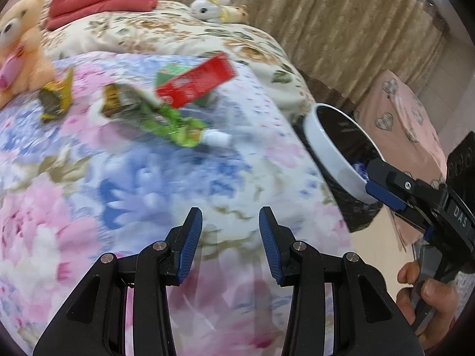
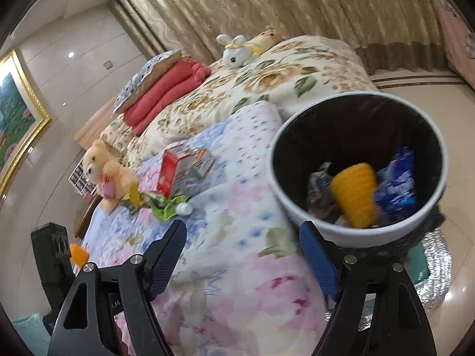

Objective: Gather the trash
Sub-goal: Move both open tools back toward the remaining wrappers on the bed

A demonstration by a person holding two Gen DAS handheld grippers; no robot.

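Observation:
Trash lies on the floral bedspread [image 1: 148, 195]: a red box [image 1: 197, 84], a green wrapper [image 1: 175, 124], a white cap [image 1: 218, 139] and a yellow wrapper [image 1: 56, 98]. My left gripper [image 1: 230, 210] hovers open over the bedspread, short of the trash, with nothing between its fingers. A white-rimmed bin with a black liner [image 2: 297, 207] stands at the bed's edge. It holds a yellow piece [image 2: 356, 192], a blue wrapper [image 2: 397, 184] and a silvery wrapper [image 2: 319, 184]. My right gripper [image 2: 242, 228] is open and empty. In the left wrist view the right gripper [image 1: 371, 179] has its tips at the bin's near rim [image 1: 332, 148].
A teddy bear [image 1: 20, 38] sits left of the trash. Folded red blankets [image 1: 101, 0] and a white bunny plush [image 1: 210, 6] lie farther back. A person's hand [image 1: 427, 302] holds the right gripper's handle. Curtains, a pink heart-print cloth [image 1: 400, 112] and glossy floor [image 2: 415, 86] lie beyond the bed.

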